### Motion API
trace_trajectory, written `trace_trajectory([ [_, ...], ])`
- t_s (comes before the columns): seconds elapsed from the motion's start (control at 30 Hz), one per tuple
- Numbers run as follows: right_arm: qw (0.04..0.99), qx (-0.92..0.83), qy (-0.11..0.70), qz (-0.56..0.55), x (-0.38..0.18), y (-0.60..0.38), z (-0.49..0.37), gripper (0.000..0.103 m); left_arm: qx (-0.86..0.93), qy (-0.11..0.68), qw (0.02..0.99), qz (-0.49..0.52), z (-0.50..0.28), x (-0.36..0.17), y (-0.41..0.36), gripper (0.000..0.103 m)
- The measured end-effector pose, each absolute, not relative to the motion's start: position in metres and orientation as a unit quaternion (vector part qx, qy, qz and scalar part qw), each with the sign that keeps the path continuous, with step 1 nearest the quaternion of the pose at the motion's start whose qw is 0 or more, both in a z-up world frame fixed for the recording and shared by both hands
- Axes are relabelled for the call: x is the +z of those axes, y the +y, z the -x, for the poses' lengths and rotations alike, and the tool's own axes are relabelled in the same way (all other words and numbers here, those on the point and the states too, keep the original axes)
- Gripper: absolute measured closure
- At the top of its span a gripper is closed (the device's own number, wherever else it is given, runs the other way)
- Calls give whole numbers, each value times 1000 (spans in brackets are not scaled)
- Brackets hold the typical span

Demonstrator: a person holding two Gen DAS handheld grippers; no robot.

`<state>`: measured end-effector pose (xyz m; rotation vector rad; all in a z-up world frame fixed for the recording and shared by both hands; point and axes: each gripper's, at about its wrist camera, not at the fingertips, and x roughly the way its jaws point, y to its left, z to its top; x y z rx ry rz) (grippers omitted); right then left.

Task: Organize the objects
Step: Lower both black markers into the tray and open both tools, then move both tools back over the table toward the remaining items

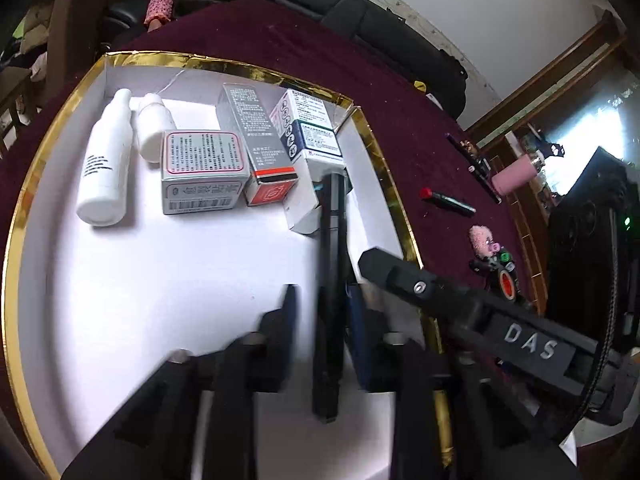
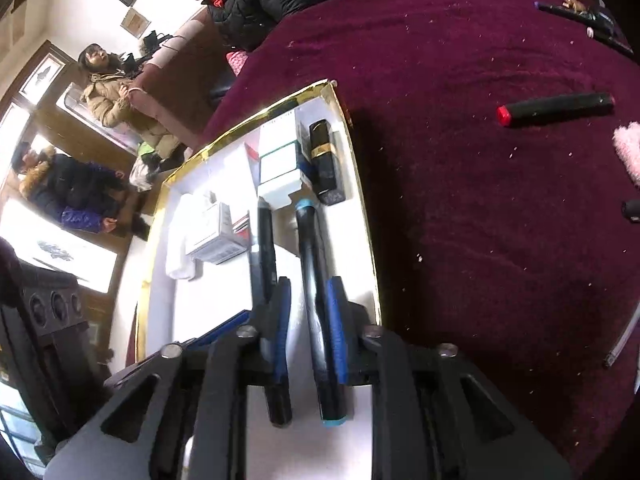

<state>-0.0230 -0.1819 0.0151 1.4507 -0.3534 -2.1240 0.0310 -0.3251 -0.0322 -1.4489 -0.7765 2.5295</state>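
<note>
A white tray with a gold rim (image 1: 394, 184) (image 2: 366, 216) lies on maroon cloth. It holds a white bottle (image 1: 106, 164), a smaller white bottle (image 1: 152, 128) and several boxes (image 1: 204, 172). A plain black pen (image 1: 330, 280) (image 2: 265, 248) lies on the tray floor between my left gripper's (image 1: 322, 296) fingers, with gaps on both sides; that gripper is open. A black pen with teal ends (image 2: 314, 280) lies between my right gripper's (image 2: 309, 284) blue pads (image 2: 336, 320), close to the right one, with white floor showing on its left; open. The right gripper's body (image 1: 520, 340) crosses the left wrist view.
A black and gold lipstick (image 2: 324, 160) lies in the tray's far right corner. On the cloth to the right lie a red-tipped black stick (image 1: 448, 200) (image 2: 556, 109), a pink fuzzy charm (image 1: 484, 240) (image 2: 630, 148) and a pink cup (image 1: 514, 176). People sit beyond the table (image 2: 120, 92).
</note>
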Motion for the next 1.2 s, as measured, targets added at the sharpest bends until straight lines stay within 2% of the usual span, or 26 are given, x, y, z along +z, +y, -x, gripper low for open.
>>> trace_trajectory([
  [0.07,271,-791,-130,-533,18,-182,21,78,838,-257,65,477,-34,-32,-326,48],
  [0.17,277,-805,-134,-507,27,-177,15,76,842,-243,52,479,-40,-33,-331,36],
  [0.27,273,-833,-157,-456,39,-158,7,70,844,-238,47,478,-48,-33,-339,36],
  [0.33,257,-846,-173,-435,43,-144,4,47,848,-227,36,477,-52,-32,-348,36],
  [0.37,254,-847,-181,-431,44,-138,3,46,848,-227,34,479,-54,-32,-352,36],
  [0.5,252,-845,-180,-435,43,-130,-3,46,848,-219,36,481,-59,-33,-370,36],
  [0.73,255,-834,-202,-447,36,-103,-26,46,851,-144,43,503,-59,-30,-369,36],
  [0.93,232,-847,-217,-427,53,-38,-45,46,853,-104,48,510,-58,-27,-383,37],
  [1.03,199,-881,-189,-386,78,-5,-67,46,878,-68,38,473,-69,-5,-381,36],
  [1.07,176,-903,-164,-356,89,7,-80,42,885,-76,51,457,-73,5,-379,36],
  [1.1,157,-920,-143,-329,98,15,-92,23,892,-106,89,430,-81,21,-374,35],
  [1.13,135,-936,-126,-300,105,24,-104,4,896,-124,116,411,-84,31,-369,25],
  [1.17,115,-946,-123,-276,108,35,-112,0,898,-141,147,389,-89,42,-361,5],
  [1.2,106,-949,-130,-266,106,47,-116,0,895,-164,193,368,-93,52,-346,1],
])
